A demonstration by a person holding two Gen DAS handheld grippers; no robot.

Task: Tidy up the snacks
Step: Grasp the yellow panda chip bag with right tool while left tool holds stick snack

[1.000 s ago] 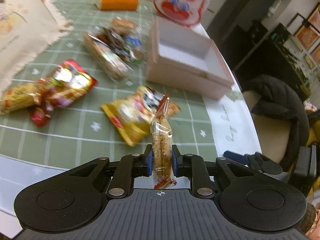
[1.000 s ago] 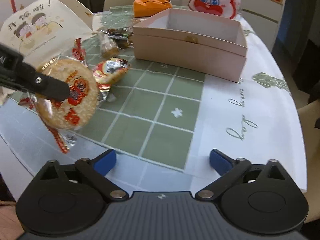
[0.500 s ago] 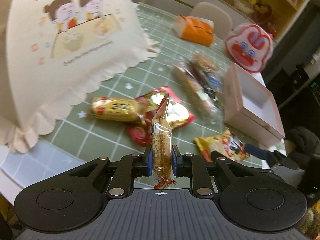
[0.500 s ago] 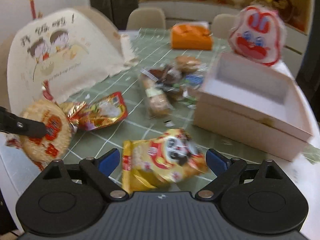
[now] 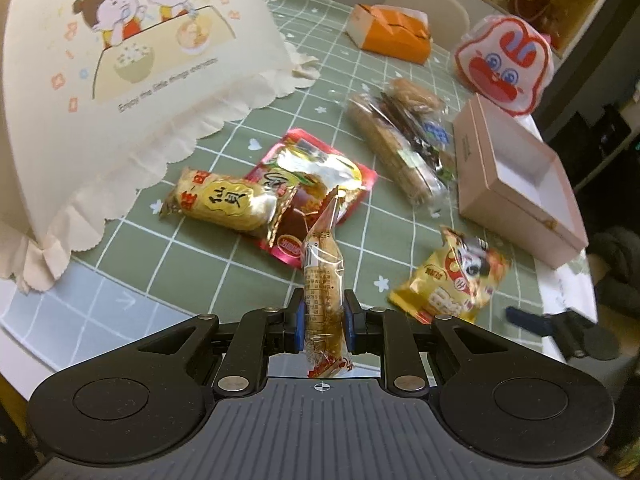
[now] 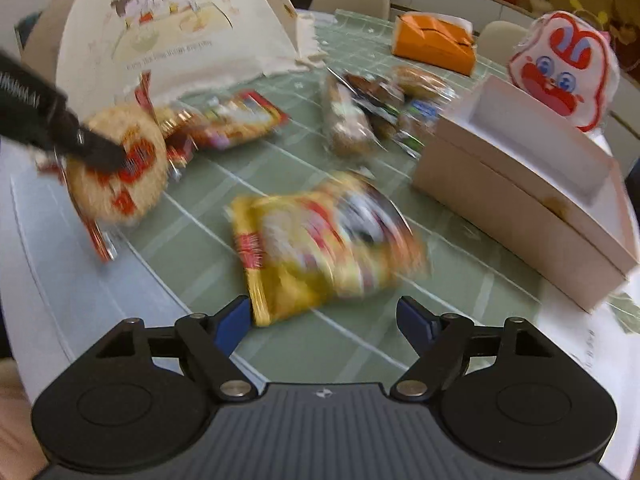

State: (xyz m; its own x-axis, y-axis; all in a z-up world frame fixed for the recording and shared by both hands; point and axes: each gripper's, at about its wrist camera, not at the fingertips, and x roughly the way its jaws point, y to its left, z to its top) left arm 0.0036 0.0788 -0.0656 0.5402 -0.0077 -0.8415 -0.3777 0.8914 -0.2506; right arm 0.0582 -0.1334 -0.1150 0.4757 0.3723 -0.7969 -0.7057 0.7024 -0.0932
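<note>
Gripping, in the clenched left claw, a round rice cracker in a clear red-printed wrapper, edge-on between the pads exactly as a second ago; no change in that hold. Swung meanwhile away from the box towards the snack pile.

Closing the right claw, wide apart a second ago over bare cloth. Now lined up on a crinkly yellow snack bag with a cartoon face, its near end just reaching between the blue fingertips, pads not yet pressing on it. Looks like the start of a second pick-up.

Just beyond the left claw on the green checked counter: a gold-wrapped cracker pack overlapping a red foil packet. Further ahead, to the right, a heap of clear-wrapped biscuits.

Right of the right claw and further off: an open pale pink cardboard box, showing nothing inside, probably the destination for both snacks. Nothing sorted yet, judging by that.

Farthest: a cream fabric food cover with cartoon children, an orange tissue box, a red-and-white rabbit-faced bag.
</note>
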